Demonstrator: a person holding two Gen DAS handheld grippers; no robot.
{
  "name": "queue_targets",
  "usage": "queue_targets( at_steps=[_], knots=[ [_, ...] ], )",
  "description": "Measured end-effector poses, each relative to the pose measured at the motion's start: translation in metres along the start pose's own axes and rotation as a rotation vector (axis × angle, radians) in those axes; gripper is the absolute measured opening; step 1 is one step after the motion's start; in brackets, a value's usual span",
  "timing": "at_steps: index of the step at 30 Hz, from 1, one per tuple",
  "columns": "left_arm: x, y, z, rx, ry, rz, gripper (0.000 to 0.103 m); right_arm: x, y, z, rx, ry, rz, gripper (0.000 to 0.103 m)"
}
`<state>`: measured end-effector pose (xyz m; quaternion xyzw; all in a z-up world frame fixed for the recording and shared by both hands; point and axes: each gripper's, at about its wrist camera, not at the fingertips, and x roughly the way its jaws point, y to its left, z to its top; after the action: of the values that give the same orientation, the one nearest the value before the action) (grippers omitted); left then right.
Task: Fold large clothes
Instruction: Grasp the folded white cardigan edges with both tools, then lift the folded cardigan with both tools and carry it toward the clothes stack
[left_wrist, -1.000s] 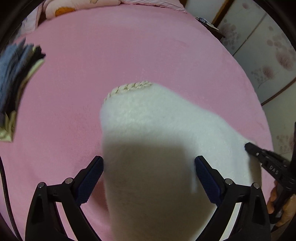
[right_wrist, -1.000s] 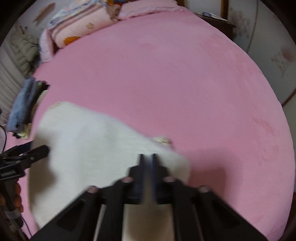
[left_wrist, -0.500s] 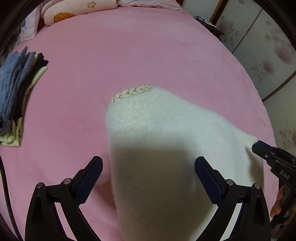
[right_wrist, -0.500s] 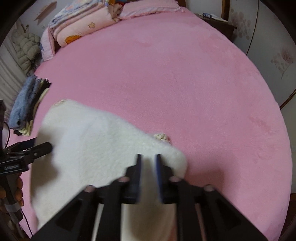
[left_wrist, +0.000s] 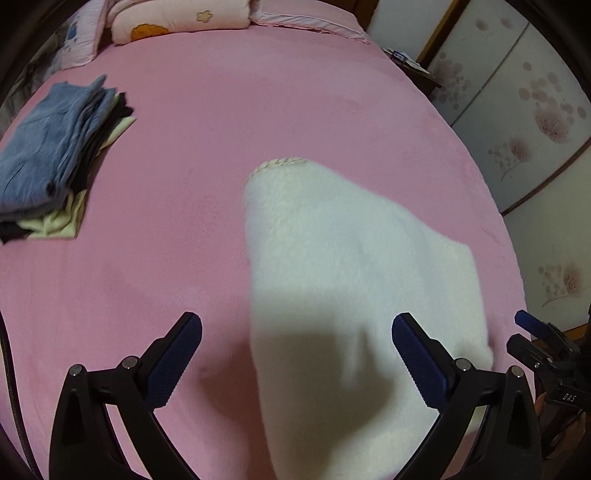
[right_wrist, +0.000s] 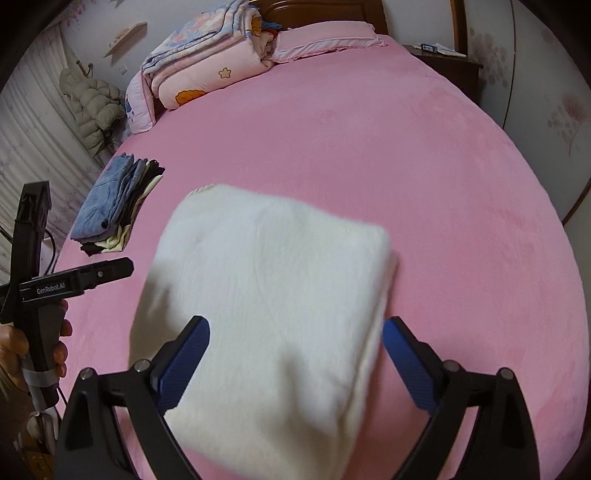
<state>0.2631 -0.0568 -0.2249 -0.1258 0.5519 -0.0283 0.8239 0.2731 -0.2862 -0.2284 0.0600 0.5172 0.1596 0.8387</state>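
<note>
A folded white fleece garment (left_wrist: 343, 280) lies on the pink bed (left_wrist: 229, 110), its stitched edge at the far end. It also shows in the right wrist view (right_wrist: 273, 295). My left gripper (left_wrist: 295, 347) is open, its jaws wide apart above the garment's near left part. My right gripper (right_wrist: 293, 350) is open, its jaws wide on either side of the garment's near end, holding nothing. The right gripper shows at the right edge of the left wrist view (left_wrist: 543, 343); the left gripper shows at the left of the right wrist view (right_wrist: 74, 280).
A stack of folded clothes, blue jeans on top (left_wrist: 48, 158), lies at the bed's left side (right_wrist: 114, 206). Folded quilts and a pillow (right_wrist: 207, 70) sit at the headboard. A nightstand (right_wrist: 443, 59) and flowered wardrobe doors (left_wrist: 535, 122) stand at the right.
My right gripper has opened from shut on the garment's edge and let it go. The garment now lies folded flat. Both grippers have drawn back a little.
</note>
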Motion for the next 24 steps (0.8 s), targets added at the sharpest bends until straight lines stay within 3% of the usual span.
queue_targets(
  at_steps=[2,5,7,10,12,17,24],
  knots=[
    [-0.002,0.011,-0.012,-0.036,-0.02,-0.005,0.102,-0.001,-0.005,-0.006,0.015,-0.002,0.005,0.097],
    [0.003,0.022,-0.028,-0.076,-0.027,-0.09,0.102,0.003,-0.017,-0.021,0.05,0.026,0.024,0.1],
    [0.016,0.029,-0.035,-0.083,0.023,-0.144,0.102,0.01,-0.026,-0.028,0.073,0.057,0.027,0.1],
    [0.035,0.032,-0.04,-0.085,0.075,-0.168,0.102,0.025,-0.036,-0.036,0.093,0.105,0.05,0.1],
    [0.052,0.035,-0.042,-0.095,0.137,-0.232,0.102,0.04,-0.043,-0.04,0.112,0.143,0.08,0.1],
    [0.082,0.045,-0.041,-0.174,0.2,-0.377,0.102,0.082,-0.066,-0.044,0.235,0.24,0.235,0.099],
    [0.108,0.051,-0.046,-0.187,0.214,-0.496,0.103,0.118,-0.083,-0.038,0.312,0.229,0.459,0.1]
  ],
)
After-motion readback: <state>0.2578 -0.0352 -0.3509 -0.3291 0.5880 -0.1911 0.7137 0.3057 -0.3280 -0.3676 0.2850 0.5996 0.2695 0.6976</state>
